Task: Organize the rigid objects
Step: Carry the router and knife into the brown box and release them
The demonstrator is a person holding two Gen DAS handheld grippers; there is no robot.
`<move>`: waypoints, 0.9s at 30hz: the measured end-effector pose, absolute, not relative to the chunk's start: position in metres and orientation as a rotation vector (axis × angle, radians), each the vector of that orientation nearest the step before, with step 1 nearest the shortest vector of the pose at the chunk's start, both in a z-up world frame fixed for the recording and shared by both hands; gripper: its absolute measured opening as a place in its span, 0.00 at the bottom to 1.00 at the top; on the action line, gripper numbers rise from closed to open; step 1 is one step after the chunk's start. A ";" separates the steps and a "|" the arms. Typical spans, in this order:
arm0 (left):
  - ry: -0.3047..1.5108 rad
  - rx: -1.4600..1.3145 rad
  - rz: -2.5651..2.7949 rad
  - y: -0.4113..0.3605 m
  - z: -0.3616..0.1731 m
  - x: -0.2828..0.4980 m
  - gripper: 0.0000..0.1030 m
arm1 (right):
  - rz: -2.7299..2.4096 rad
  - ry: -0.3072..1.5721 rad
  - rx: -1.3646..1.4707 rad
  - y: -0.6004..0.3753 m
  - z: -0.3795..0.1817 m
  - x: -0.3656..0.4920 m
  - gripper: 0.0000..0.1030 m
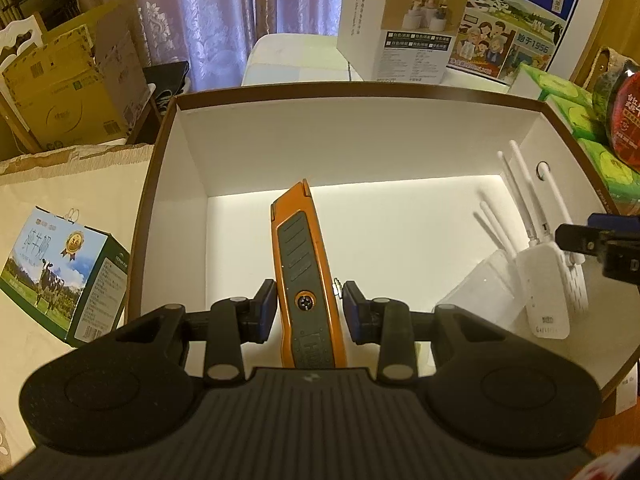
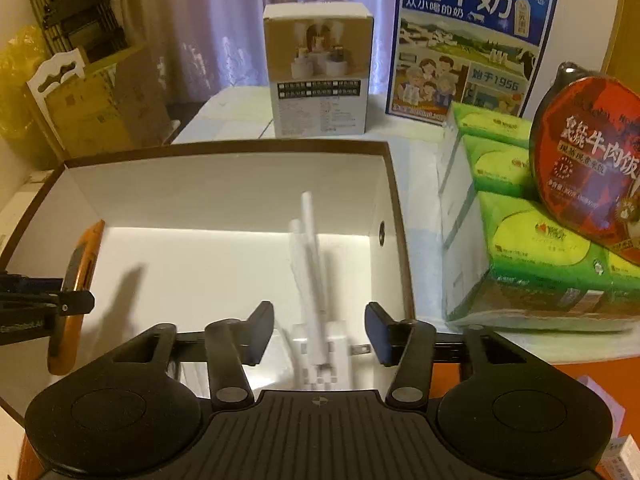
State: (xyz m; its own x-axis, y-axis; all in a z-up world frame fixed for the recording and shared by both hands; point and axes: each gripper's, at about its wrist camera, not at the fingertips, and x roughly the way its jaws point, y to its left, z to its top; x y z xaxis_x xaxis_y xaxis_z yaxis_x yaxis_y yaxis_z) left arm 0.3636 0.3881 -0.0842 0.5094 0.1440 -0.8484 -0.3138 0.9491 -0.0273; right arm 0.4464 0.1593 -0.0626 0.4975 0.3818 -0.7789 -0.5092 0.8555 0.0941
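In the middle of the left wrist frame, the orange utility knife is sitting between the left gripper pads with a sliver of gap on each side, so the jaws are looking slightly open and not really holding it. It's lying inside the white box, nose pointing at the far wall. Lower centre of the right wrist frame, the right gripper is hanging wide open around the white router, antennas sticking up, gripping nothing. My worry: the router is standing close to the right wall, so pulling back carelessly could be snagging an antenna and tipping it. Same deal if the left pads are dragging the knife sideways while backing out.
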 end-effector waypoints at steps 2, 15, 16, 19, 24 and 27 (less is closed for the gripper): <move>1.007 -0.179 0.282 0.388 -0.085 0.365 0.30 | 0.554 0.897 -0.148 0.159 -0.061 0.447 0.51; 0.978 -0.152 0.306 0.378 -0.068 0.354 0.39 | 0.626 0.893 -0.083 0.144 -0.050 0.433 0.66; 0.978 -0.153 0.306 0.377 -0.067 0.352 0.39 | 0.629 0.896 -0.076 0.142 -0.049 0.432 0.66; 0.973 -0.149 0.311 0.372 -0.062 0.346 0.39 | 0.634 0.893 -0.062 0.137 -0.046 0.428 0.66; 0.959 -0.150 0.313 0.365 -0.053 0.336 0.39 | 0.644 0.880 -0.046 0.129 -0.040 0.420 0.67; 0.946 -0.149 0.317 0.361 -0.047 0.329 0.39 | 0.651 0.870 -0.038 0.124 -0.036 0.415 0.67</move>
State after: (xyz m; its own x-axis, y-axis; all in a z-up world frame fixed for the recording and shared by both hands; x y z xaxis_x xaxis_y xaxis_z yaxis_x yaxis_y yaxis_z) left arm 0.3292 0.3605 -0.0472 0.5433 0.2014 -0.8150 -0.3308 0.9436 0.0126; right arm 0.4148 0.1243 -0.0362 0.4653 0.5156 -0.7194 -0.5452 0.8073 0.2260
